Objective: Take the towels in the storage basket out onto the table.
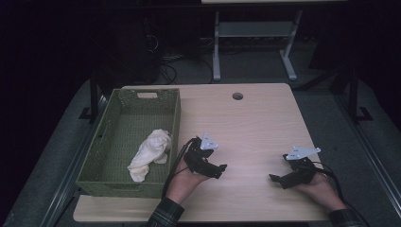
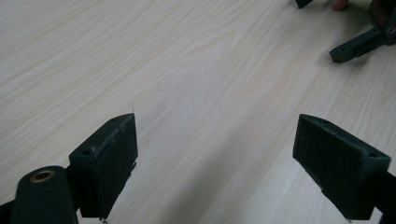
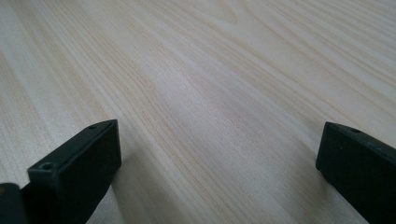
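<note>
Pale wooden table (image 1: 265, 127) beneath the left gripper (image 1: 220, 170), round hole (image 1: 238, 96) well beyond it, white desk frame (image 1: 216, 47) farther still.

We see a light wood table (image 1: 255, 118); a green basket (image 1: 94, 156) sits on its left side, near edge.

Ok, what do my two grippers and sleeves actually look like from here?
Both the left gripper and right gripper are black, each with two blocky, flat-faced jaws and a pale grey three-cornered plate on top. A black cable trails from each back toward the person. A brass-coloured ring sits near the left gripper's jaw base. The sleeves are dark plaid.
</note>
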`<state>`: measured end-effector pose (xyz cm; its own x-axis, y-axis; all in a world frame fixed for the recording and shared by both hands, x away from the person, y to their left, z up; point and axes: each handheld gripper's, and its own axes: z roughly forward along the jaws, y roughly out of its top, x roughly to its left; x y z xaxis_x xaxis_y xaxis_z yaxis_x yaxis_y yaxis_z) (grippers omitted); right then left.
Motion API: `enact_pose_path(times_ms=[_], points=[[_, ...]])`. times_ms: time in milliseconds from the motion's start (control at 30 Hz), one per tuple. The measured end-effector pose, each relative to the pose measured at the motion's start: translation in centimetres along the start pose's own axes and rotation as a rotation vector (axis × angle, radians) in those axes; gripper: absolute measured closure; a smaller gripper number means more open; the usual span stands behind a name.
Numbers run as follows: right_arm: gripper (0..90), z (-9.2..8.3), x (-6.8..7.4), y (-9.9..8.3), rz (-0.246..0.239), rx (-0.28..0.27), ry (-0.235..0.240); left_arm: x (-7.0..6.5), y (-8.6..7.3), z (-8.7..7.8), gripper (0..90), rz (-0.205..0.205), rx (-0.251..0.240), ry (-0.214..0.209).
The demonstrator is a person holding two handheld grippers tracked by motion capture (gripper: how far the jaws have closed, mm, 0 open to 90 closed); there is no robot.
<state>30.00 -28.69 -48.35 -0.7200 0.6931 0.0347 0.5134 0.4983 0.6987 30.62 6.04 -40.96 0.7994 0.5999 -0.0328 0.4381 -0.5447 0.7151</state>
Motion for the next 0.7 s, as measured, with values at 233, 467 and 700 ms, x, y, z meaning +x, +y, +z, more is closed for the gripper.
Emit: enact_pose_path(times_ms=[233, 467, 700], points=[[0.0, 0.0, 0.0, 0.0, 0.0, 0.0, 0.0, 0.2, 0.7, -0.3, 13.2, 0.017, -0.005, -0.009], [0.0, 0.0, 0.0, 0.0, -0.005, -0.002, 0.0, 0.5, 1.6, -0.9, 13.2, 0.017, -0.02, -0.024], [0.0, 0.0, 0.0, 0.0, -0.001, -0.003, 0.001, 0.8, 2.2, -1.3, 13.2, 0.04, -0.029, -0.035]])
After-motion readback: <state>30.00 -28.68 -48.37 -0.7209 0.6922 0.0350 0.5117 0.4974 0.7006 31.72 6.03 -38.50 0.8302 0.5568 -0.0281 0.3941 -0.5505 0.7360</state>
